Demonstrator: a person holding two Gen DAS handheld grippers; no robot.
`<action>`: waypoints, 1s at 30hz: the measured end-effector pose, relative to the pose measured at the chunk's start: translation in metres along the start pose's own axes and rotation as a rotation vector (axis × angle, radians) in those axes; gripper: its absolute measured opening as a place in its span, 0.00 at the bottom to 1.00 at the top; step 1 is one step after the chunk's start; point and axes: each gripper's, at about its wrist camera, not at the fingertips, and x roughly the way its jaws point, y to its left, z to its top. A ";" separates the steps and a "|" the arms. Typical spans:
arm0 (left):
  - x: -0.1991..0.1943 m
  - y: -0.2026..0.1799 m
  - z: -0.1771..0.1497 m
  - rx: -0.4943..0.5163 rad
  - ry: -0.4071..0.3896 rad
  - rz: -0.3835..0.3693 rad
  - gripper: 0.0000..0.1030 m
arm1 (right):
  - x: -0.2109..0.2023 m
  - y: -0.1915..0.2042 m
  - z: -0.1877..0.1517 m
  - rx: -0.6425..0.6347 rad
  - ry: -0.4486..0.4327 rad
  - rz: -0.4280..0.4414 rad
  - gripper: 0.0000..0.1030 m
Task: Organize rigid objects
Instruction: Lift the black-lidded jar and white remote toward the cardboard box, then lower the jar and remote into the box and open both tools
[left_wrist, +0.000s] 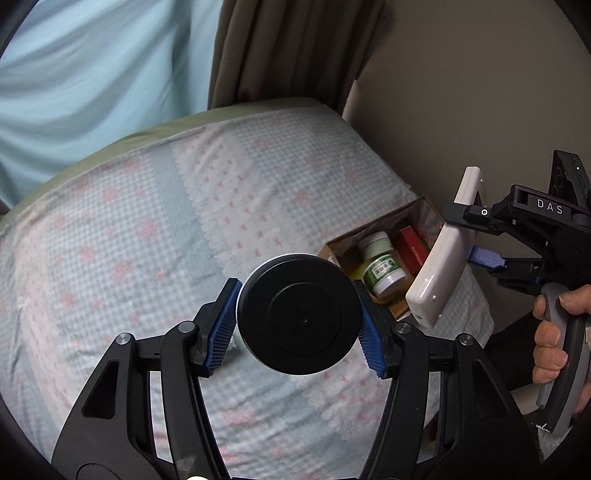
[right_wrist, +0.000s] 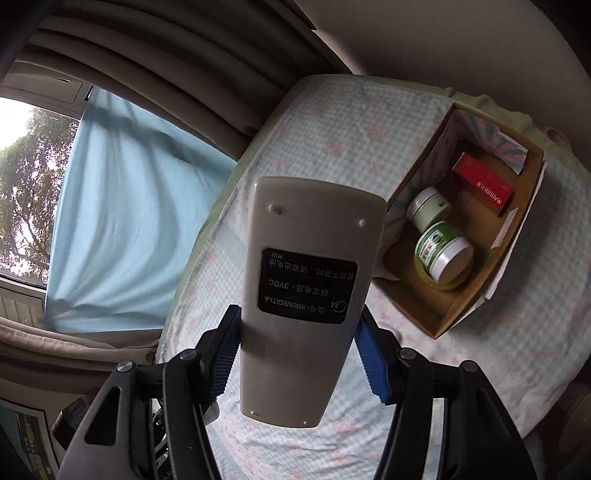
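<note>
The left gripper (left_wrist: 299, 317) has its jaws opened to a middle width, and both blue pads press on the sides of a round black disc-shaped object (left_wrist: 300, 314). The disc is held above the bed (left_wrist: 147, 229), with its flat face turned to the camera.

The right gripper (right_wrist: 299, 350) has its jaws at about the same width, and they clamp a grey-white remote control (right_wrist: 306, 295) by its long edges. The back of the remote faces the camera, with a black label on it. In the left wrist view the remote stands tilted in the air, just beside the near right corner of a cardboard box (right_wrist: 513, 254). I cannot tell if it touches the box.

The box lies open on the right part of the bed. Inside it are two small jars with green labels (right_wrist: 443, 251), lying side by side, and a red carton (right_wrist: 484, 184) farther back.

The bed has a checked cover in pale blue with pink marks. Behind it hang brown curtains (right_wrist: 184, 55) and a light blue curtain (right_wrist: 122, 229), and to the far left a window (right_wrist: 22, 184) shows trees. A plain wall (left_wrist: 461, 92) is at the right.
</note>
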 end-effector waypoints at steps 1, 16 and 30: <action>0.003 -0.013 0.002 -0.008 0.001 -0.004 0.54 | -0.008 -0.008 0.008 -0.019 0.000 -0.007 0.54; 0.114 -0.164 0.037 -0.055 0.079 -0.048 0.54 | -0.010 -0.135 0.142 -0.194 0.067 -0.111 0.54; 0.280 -0.222 0.058 0.048 0.240 -0.032 0.54 | 0.086 -0.205 0.181 -0.310 0.189 -0.128 0.54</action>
